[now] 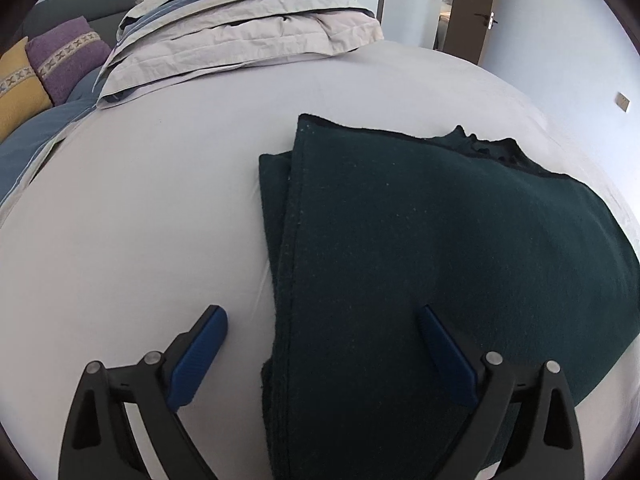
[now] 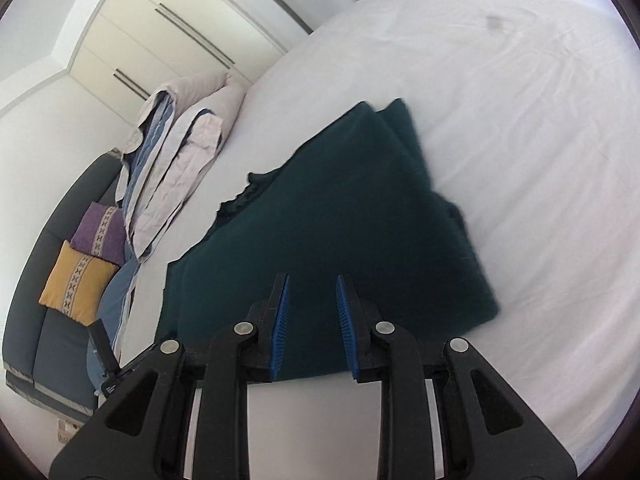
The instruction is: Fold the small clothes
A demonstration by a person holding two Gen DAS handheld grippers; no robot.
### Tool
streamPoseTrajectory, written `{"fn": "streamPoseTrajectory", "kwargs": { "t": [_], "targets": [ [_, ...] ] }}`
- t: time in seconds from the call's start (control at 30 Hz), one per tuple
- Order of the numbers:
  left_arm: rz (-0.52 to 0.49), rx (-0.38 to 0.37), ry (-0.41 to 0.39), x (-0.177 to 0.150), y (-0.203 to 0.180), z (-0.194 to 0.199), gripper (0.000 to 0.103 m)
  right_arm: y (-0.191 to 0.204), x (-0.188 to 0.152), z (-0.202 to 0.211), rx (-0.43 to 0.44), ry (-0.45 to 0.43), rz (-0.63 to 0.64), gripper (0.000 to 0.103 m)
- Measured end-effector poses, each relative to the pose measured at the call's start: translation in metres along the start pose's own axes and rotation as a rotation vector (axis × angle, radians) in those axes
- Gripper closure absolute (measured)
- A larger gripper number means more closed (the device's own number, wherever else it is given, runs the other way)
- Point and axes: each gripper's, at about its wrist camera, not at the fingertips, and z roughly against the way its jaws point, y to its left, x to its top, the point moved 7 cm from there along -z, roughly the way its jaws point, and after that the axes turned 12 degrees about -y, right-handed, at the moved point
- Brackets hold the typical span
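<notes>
Folded dark green garment (image 1: 440, 260) lies flat on the white bed sheet (image 1: 140, 220).

Your left gripper (image 1: 322, 318) hovers over the garment's near edge with its jaws spread wide, nothing pinched between them. Your right gripper (image 2: 311, 280) hangs above the cloth, blue pads a narrow gap apart and empty. A folded duvet (image 1: 240, 36) sits well apart, by two cushions (image 1: 60, 56).
</notes>
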Motion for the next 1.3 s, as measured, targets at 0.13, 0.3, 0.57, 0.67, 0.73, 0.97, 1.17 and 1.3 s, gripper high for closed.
{"fn": "streamPoseTrajectory", "kwargs": {
  "t": [0.13,0.3,0.57,0.67,0.73,0.97,1.17,1.3],
  "targets": [
    [0.006,0.0,0.003,-0.002,0.001,-0.002,0.004,0.03,-0.016,-0.027,0.04,0.074,0.056,0.08],
    [0.012,-0.007,0.002,-0.002,0.001,-0.003,0.004,0.018,-0.037,-0.042,-0.031,0.152,0.071,0.08],
    [0.014,-0.007,-0.002,-0.002,0.002,-0.001,0.004,-0.013,-0.028,-0.008,-0.053,0.05,-0.027,0.059],
    [0.019,0.0,-0.001,-0.001,0.002,0.003,0.005,-0.025,-0.02,0.016,-0.068,-0.005,-0.064,0.05],
    [0.029,0.011,-0.004,0.001,0.003,0.009,0.009,-0.031,-0.019,0.029,-0.063,-0.027,-0.111,0.05],
    [0.069,-0.093,-0.092,0.032,-0.03,0.044,0.011,-0.06,-0.038,0.047,-0.106,-0.045,-0.317,0.05],
    [0.044,-0.244,-0.077,0.05,-0.099,0.026,0.015,-0.068,-0.032,0.043,-0.099,-0.089,-0.438,0.05],
    [0.087,-0.333,-0.005,0.048,-0.137,-0.001,0.017,-0.072,-0.023,0.035,-0.097,-0.117,-0.491,0.05]
  ]
}}
